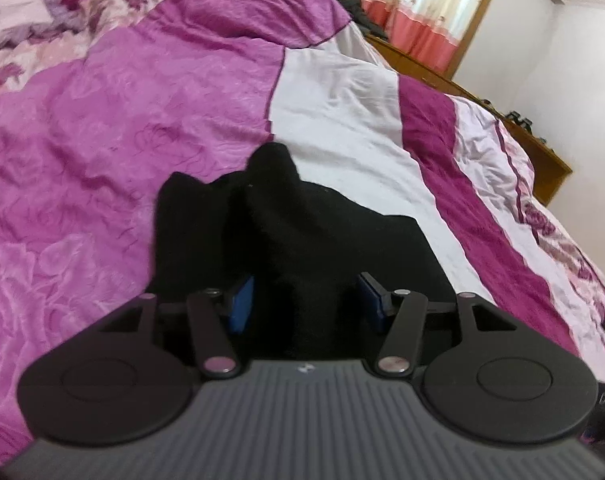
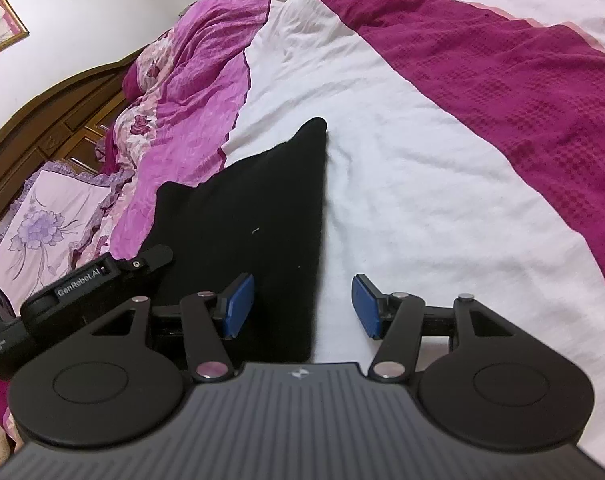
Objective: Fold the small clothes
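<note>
Left gripper (image 1: 305,300): blue pads (image 1: 241,304) spread wide, with black garment (image 1: 286,224) lying in the gap between them; no pad visibly presses the cloth. Right gripper (image 2: 302,306): pads (image 2: 364,306) likewise wide apart, straddling the garment's straight right-hand edge, the left pad over black cloth, the right pad over bare white sheet (image 2: 422,184). In the right wrist view the left gripper's body (image 2: 90,284) appears at the garment's left side. The garment rests on the bed, on the white sheet, tapering to a point away from the grippers; its left part reaches the pink quilt (image 1: 102,140). Beyond it lies a magenta blanket band (image 2: 502,80). Farther off, a wooden headboard (image 2: 42,128), a floral pillow (image 2: 50,228), and curtains (image 1: 414,4).
</note>
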{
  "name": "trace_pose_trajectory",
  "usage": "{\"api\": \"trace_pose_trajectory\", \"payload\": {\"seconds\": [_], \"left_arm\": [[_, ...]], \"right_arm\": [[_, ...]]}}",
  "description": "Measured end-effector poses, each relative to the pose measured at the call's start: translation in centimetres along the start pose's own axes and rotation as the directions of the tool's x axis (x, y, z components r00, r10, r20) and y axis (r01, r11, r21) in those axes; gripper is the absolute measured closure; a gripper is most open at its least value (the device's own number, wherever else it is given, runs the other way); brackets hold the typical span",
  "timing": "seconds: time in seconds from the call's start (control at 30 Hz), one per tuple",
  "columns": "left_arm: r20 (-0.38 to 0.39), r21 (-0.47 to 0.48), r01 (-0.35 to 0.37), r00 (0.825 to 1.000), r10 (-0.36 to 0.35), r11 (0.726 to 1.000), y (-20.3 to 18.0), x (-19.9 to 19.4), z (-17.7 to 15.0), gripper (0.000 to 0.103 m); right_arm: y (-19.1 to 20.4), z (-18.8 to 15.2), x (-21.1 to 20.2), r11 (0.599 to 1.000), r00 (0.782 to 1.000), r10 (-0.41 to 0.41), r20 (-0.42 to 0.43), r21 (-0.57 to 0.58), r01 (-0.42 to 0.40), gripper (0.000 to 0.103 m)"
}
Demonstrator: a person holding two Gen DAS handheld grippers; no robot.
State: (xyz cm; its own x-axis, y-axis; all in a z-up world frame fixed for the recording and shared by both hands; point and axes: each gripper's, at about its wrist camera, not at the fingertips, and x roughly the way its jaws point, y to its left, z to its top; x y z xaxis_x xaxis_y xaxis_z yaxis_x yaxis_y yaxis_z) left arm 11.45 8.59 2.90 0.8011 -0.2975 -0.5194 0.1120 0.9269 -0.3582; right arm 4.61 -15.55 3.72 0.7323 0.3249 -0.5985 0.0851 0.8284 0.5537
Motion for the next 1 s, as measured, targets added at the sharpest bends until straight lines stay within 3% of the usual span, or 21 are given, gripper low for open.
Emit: {"api": "trace_pose_trajectory", "payload": {"seconds": [0.23,0.4,0.57,0.83,0.93,1.0], "left_arm": [[0.033,0.035,-0.13,0.991,0.129,0.991,-0.9,0.9,-0.6,0.044],[0.051,0.031,-0.094,0.994,0.092,0.995,-1.3,1.3,-0.8,0.048],[0.07,0.032,-0.068,0.995,0.065,0.997,-1.4,1.7,-0.5,0.078],[0.14,0.024,0.011,0.99,-0.014,1.0,-1.1,-0.8,2.3,0.084],[0.183,0.037,-0.011,0.983,0.004,0.999,-0.4,-2.6,3.1,0.084],[0.164,0.039,-0.055,0.985,0.048,0.998,0.8,-2.7,3.0,0.084]], "right_arm": [[0.0,-0.1,0.0,1.0,1.0,0.0,-0.003,0.003,0.0,0.041],[-0.1,-0.1,0.1,1.0,1.0,-0.002,-0.005,0.008,0.002,0.041],[0.0,-0.1,0.2,1.0,1.0,-0.002,-0.005,0.013,0.003,0.041],[-0.1,0.1,0.0,1.0,1.0,-0.002,0.004,0.009,0.002,0.041],[0.0,0.0,-0.2,1.0,1.0,0.01,0.01,0.004,-0.01,0.041],[0.1,0.0,-0.2,1.0,1.0,0.013,0.012,-0.003,-0.013,0.041]]}}
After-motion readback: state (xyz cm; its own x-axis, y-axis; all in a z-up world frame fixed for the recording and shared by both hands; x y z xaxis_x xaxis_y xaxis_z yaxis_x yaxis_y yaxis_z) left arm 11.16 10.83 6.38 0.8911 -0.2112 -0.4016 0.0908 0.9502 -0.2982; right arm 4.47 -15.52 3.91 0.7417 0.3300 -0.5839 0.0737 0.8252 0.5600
